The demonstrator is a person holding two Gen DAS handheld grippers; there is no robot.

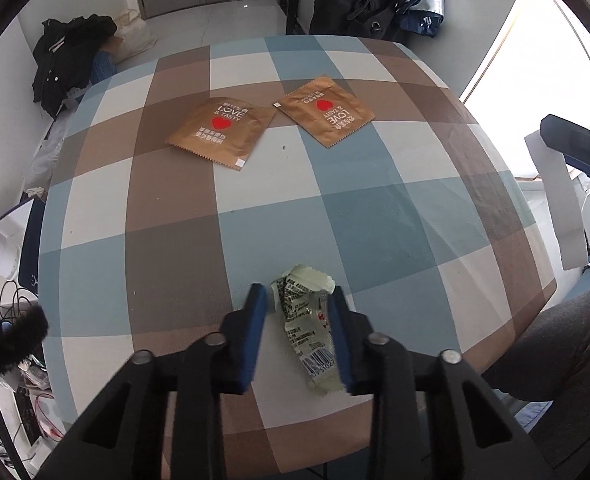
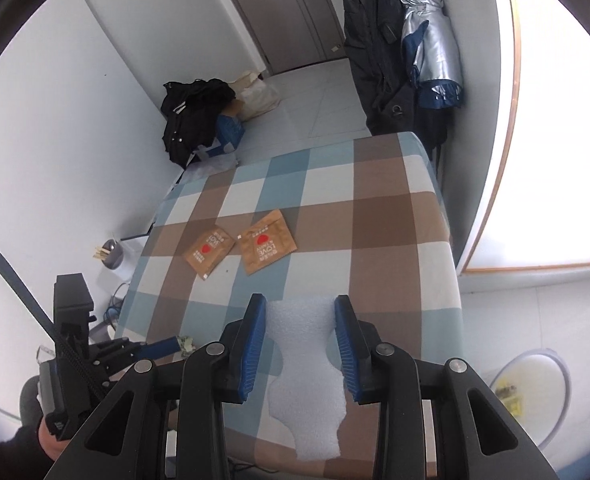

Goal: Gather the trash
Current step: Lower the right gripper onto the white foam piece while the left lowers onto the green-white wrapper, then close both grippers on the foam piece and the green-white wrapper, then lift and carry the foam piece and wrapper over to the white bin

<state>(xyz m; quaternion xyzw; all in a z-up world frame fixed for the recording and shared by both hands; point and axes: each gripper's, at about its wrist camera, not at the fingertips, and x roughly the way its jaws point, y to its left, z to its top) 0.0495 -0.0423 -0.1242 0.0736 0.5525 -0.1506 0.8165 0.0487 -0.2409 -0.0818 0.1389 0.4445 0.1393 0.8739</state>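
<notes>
Left hand-held gripper (image 1: 295,292): tilted steeply down over the near part of the surface, its 2 blue pads on either side of a crumpled wrapper; the right pad touches the wrapper's edge, a narrow gap shows at the left pad, so a firm grasp cannot be told.
Crumpled wrapper (image 1: 309,328): pale, printed with black text and a barcode, lying lengthwise between the pads on a blue square of the cloth.
Right hand-held gripper (image 2: 300,308): angled down above the near edge of the surface, clenched on a white foam sheet.
White foam sheet (image 2: 305,364): ragged-edged, pinched at its top between the 2 pads, hanging down in front of the cloth.
Person's hand (image 2: 49,436): at the lower left of the right wrist view, wrapped around the left tool's handle.
Surface (image 1: 175,208): covered by a checked cloth in brown, blue and white.
Brown sachets: 2, flat on the far half, one (image 1: 221,130) left, one (image 1: 325,110) right, corners nearly meeting, each with a red heart.
White bin (image 2: 535,396): on the floor right of the surface, yellow scraps inside.
</notes>
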